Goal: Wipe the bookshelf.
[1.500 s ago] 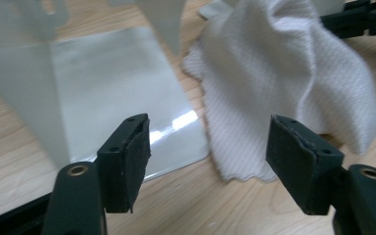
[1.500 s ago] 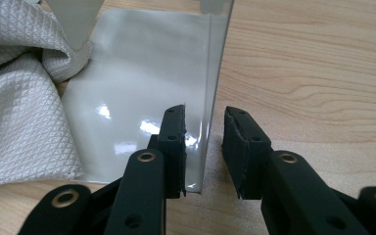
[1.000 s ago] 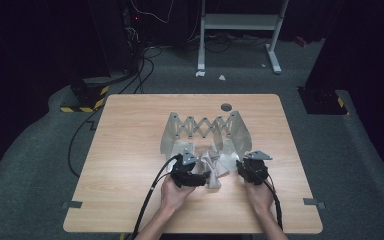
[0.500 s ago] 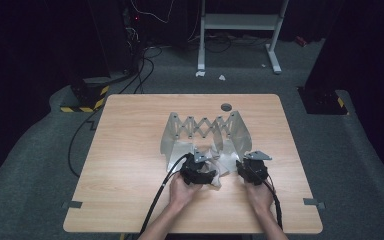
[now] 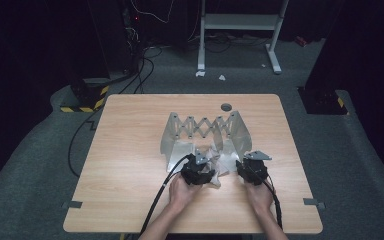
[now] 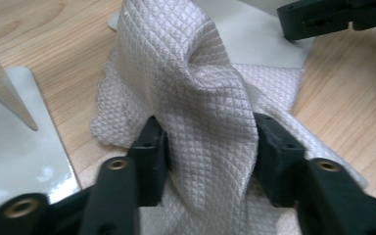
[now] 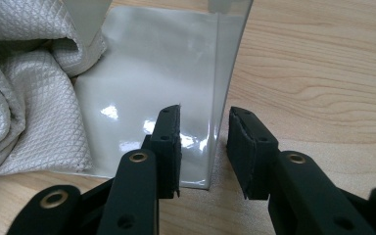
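Left gripper (image 6: 208, 147) fingers have just closed onto a raised fold of the cloth (image 6: 200, 93), white, quilted, bunched on the tabletop (image 6: 342, 103). Right gripper (image 7: 203, 147) fingers half-open, straddling the rack (image 7: 218, 98) wall, contact unclear.

Legible text, labels, brands, numbers: none on the cloth (image 6: 200, 98), folding metal rack (image 5: 205, 127) or bench (image 5: 130, 150).

A: Where does the cloth (image 5: 219, 165) lie?
B: On the table (image 5: 130, 150), before the folding rack (image 5: 205, 131), between its two side plates.
A: And the round hole (image 5: 225, 107)?
B: Behind the rack.
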`<state>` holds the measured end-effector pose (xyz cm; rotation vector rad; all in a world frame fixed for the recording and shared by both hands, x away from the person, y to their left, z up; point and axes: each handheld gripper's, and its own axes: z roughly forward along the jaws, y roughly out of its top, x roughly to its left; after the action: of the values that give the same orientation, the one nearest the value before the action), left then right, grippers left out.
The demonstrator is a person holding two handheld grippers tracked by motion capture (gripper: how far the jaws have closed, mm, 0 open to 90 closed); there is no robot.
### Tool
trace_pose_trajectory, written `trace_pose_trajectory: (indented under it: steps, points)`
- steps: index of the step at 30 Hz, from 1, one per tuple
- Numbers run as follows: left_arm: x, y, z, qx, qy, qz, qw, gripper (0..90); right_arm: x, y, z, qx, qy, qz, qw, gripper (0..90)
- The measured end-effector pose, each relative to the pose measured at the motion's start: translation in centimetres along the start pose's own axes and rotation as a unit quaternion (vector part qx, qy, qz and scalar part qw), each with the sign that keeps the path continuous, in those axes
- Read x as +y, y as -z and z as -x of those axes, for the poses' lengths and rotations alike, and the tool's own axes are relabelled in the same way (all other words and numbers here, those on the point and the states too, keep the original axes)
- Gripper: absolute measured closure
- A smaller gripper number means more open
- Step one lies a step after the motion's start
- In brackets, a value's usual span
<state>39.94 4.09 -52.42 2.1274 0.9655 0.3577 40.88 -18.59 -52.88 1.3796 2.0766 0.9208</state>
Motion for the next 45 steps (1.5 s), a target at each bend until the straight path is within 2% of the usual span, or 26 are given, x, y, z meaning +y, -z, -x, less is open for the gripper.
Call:
trace_pose_trajectory:
  steps: [4,7,9,12,15,21,23,25,30,35,40,42,45]
  points:
    - [-0.1,0.0,0.2,-0.011,-0.001,0.002,0.9999,69.2,0.0,0.0,0.0,0.000,0.000,0.000,1.0000,65.8]
    - [-0.1,0.1,0.5,-0.011,-0.014,0.002,0.9998,76.8,0.0,0.0,0.0,0.001,-0.001,0.000,1.0000,65.6]
    - [0.0,0.3,0.5,-0.010,-0.012,-0.001,0.9999,79.2,0.0,0.0,0.0,0.001,-0.001,0.000,1.0000,65.4]
    - [-0.2,0.8,0.3,0.004,-0.023,-0.007,0.9997,80.5,0.0,0.0,0.1,0.001,-0.002,0.000,1.0000,64.8]
    - [-0.7,1.9,-0.2,0.018,-0.020,0.000,0.9997,81.0,0.0,0.0,0.1,0.001,-0.002,0.000,1.0000,64.8]
    - [-1.8,4.8,-1.7,0.046,0.007,0.022,0.9987,81.1,0.0,0.0,0.0,0.000,-0.002,0.000,1.0000,64.6]
    - [-1.9,5.2,-2.0,0.053,0.012,0.024,0.9983,81.0,0.0,0.0,0.0,0.000,-0.001,0.000,1.0000,64.6]
    - [-1.9,5.9,-2.8,0.068,0.028,0.024,0.9970,81.1,0.0,0.0,0.0,0.000,-0.001,0.000,1.0000,64.6]
    - [-1.9,5.9,-3.5,0.091,0.044,0.009,0.9948,81.1,0.0,0.0,0.0,0.000,-0.001,0.000,1.0000,64.4]
    - [-1.9,5.9,-4.0,0.102,0.065,0.006,0.9926,81.1,0.0,0.0,0.0,-0.001,-0.001,0.000,1.0000,64.1]
    - [-1.7,6.0,-4.3,0.108,0.081,0.013,0.9907,81.0,0.0,0.0,0.0,-0.002,-0.001,0.000,1.0000,63.4]
    - [-1.1,5.9,-4.4,0.112,0.086,0.016,0.9898,81.0,0.0,0.0,-0.1,-0.003,0.000,0.000,1.0000,63.3]
    - [-0.6,5.9,-4.3,0.116,0.086,0.021,0.9894,81.0,0.0,0.0,-0.1,-0.003,0.001,0.000,1.0000,63.2]
